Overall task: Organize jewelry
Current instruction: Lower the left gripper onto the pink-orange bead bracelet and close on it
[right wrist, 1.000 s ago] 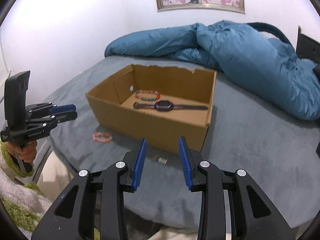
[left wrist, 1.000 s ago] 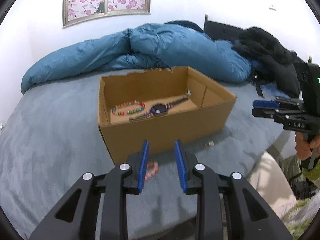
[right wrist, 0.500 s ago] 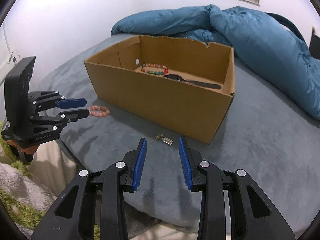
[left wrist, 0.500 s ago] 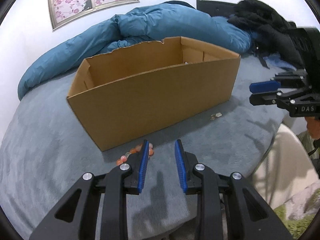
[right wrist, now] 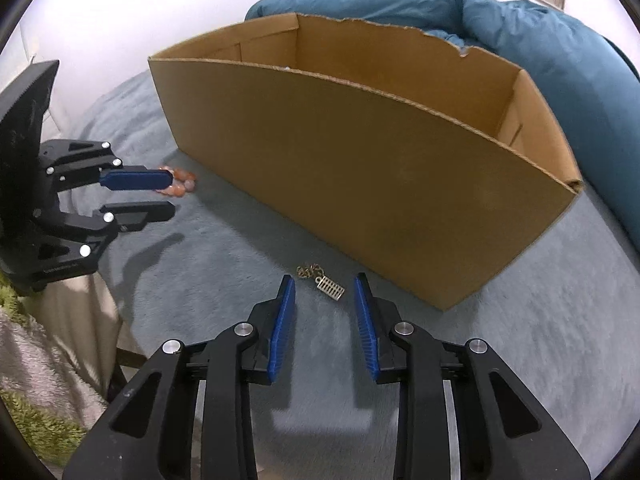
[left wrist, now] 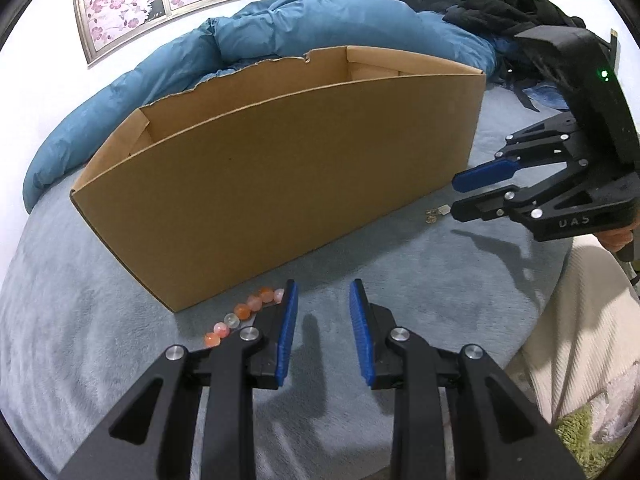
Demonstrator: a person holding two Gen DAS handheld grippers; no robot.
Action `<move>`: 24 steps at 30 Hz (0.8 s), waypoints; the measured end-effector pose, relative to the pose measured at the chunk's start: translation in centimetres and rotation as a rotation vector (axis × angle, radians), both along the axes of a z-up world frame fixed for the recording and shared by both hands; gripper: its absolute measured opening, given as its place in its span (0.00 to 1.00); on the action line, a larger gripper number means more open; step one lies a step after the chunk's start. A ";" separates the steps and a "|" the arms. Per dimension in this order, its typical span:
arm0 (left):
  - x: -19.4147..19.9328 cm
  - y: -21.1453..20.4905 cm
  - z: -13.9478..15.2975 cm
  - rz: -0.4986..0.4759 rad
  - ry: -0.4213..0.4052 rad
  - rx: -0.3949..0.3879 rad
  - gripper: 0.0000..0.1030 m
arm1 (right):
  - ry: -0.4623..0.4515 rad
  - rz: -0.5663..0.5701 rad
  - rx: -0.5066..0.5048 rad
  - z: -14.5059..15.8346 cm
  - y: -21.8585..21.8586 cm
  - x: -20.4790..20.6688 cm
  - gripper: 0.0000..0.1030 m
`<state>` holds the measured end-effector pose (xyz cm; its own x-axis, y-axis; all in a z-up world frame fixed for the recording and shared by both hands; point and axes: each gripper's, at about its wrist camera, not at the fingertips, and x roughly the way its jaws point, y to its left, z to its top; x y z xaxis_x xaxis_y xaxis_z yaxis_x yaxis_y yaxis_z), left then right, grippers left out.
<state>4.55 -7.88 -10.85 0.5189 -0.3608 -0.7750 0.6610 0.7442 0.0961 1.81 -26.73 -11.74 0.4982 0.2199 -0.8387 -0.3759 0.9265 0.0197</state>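
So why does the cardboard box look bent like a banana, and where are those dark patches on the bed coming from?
Left wrist view: the fisheye lens bows the cardboard box and blacks out the corners; light from above throws the left tongs' shadow onto the blanket. Right wrist view: same bowing; soft shadows lie under the right tongs, the small gold charm stays sharp.

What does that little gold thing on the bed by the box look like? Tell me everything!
The gold charm is a tiny metal-looking rectangle with ribbed bars and a small loop, joined to a crumpled bit of gold chain. It lies flat on the grey-blue blanket, just in front of the cardboard box without touching it. The right gripper is just short of it, jaws apart, not touching.
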 end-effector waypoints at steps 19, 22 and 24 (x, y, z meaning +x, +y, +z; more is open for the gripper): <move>0.5 1.1 -0.4 0.028 0.004 -0.002 0.25 | 0.066 -0.013 -0.034 -1.2 -0.3 -1.3 0.05; 0.4 1.1 -0.4 0.028 0.003 -0.001 0.25 | 0.072 -0.034 -0.031 -1.0 -0.7 -2.1 0.05; 0.4 1.2 -0.3 0.030 0.002 -0.002 0.25 | 0.070 -0.046 -0.028 -0.8 -0.9 -2.4 0.05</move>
